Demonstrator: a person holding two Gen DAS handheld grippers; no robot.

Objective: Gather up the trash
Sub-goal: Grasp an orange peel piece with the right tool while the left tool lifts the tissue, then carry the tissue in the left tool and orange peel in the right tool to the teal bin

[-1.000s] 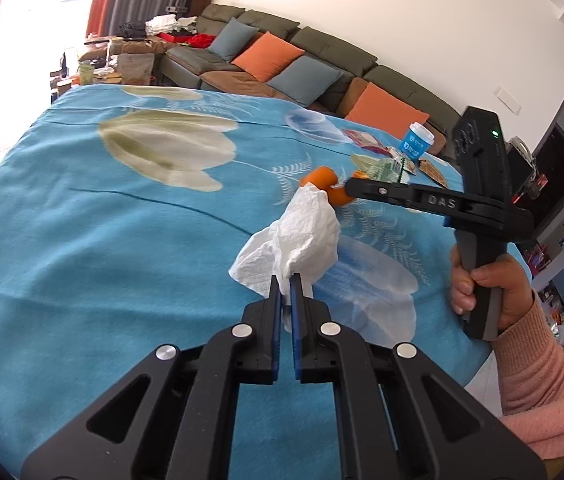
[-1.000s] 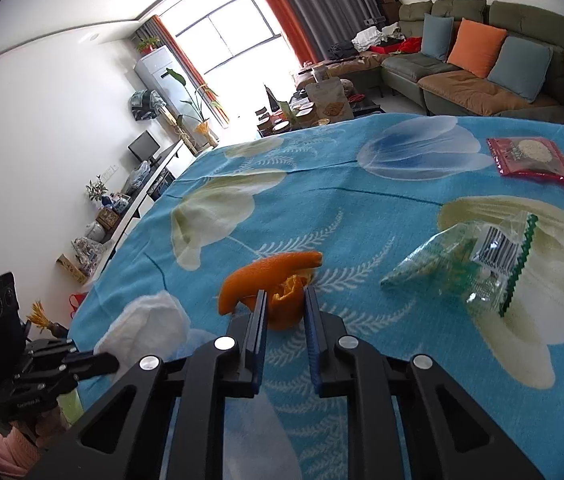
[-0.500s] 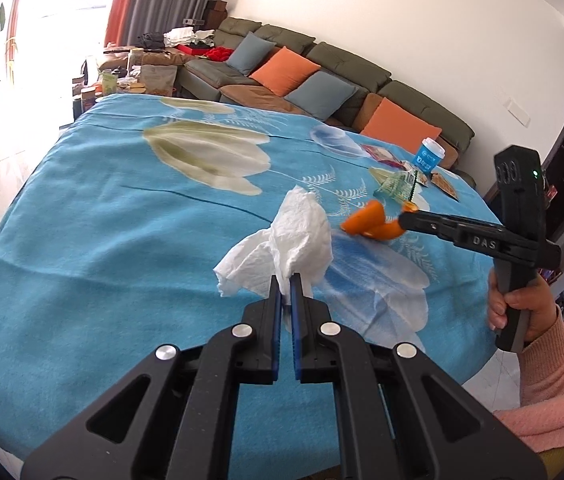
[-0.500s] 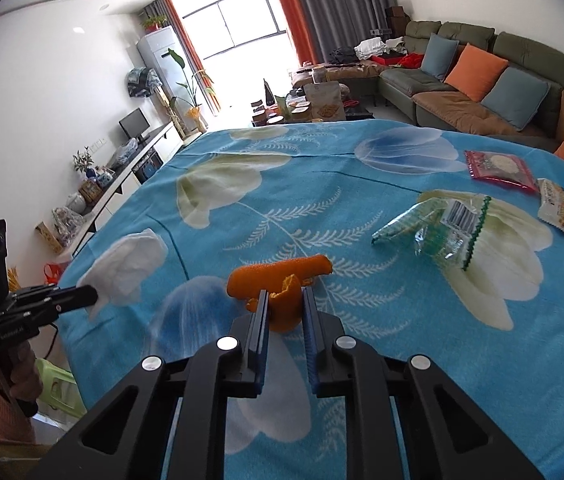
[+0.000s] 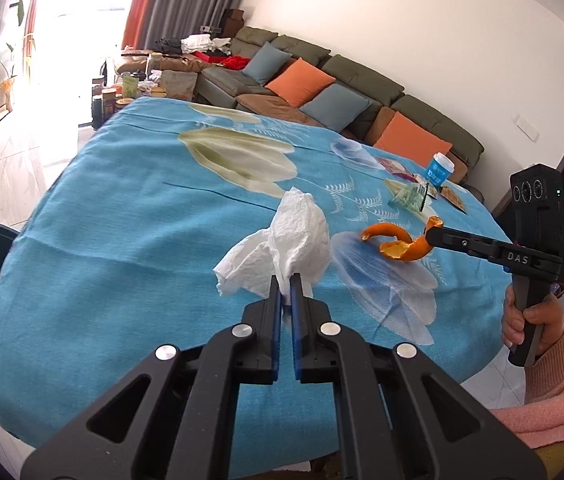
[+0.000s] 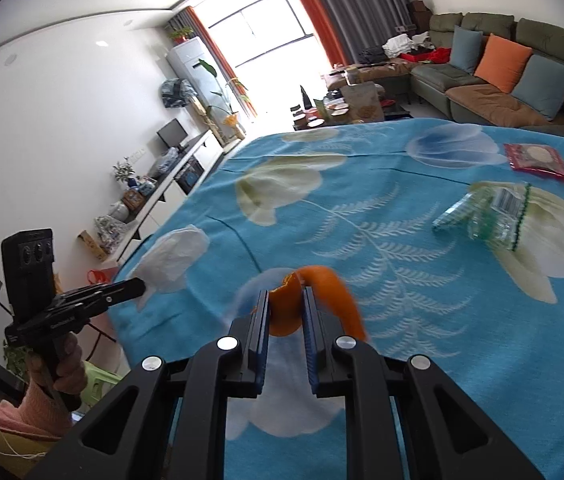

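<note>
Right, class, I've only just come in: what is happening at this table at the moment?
A person is clearing rubbish off a table with a blue floral cloth, holding a claw tool in each hand. The left claw is shut on a crumpled white tissue, and the right claw is shut on a piece of orange peel. Both pieces are lifted off the cloth. A clear plastic wrapper, a red packet and a blue paper cup lie farther back, not yet collected.

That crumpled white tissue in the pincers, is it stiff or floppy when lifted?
Probably floppy and very light: the crumpled white tissue is pinched by one corner in the left gripper, its loose folds billowing beyond. It looks soft enough to tear if tugged, and unlikely to slip.
</note>
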